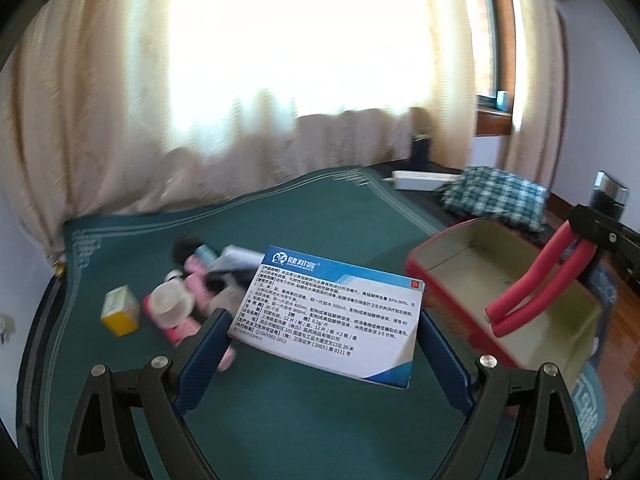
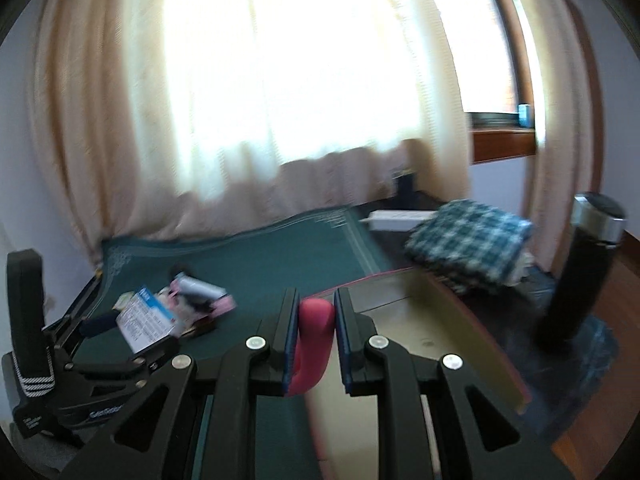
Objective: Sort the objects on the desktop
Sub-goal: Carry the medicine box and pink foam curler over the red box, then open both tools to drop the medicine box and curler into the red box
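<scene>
My left gripper (image 1: 324, 324) is shut on a flat white and blue printed box (image 1: 336, 312) and holds it above the green mat (image 1: 280, 420). The same box shows at the left in the right wrist view (image 2: 146, 318). My right gripper (image 2: 316, 300) is shut on a bent red foam stick (image 2: 314, 340) and holds it over the red open bin (image 2: 420, 320). In the left wrist view the stick (image 1: 532, 284) hangs over the bin (image 1: 516, 280). A pile of small items (image 1: 192, 292) lies on the mat, with a yellow box (image 1: 120, 310) beside it.
A folded green plaid cloth (image 1: 496, 196) and a white power strip (image 1: 424, 180) lie behind the bin. A black flask with a steel cap (image 2: 580, 268) stands right of the bin. Curtains hang behind the table. The wooden floor shows at the right.
</scene>
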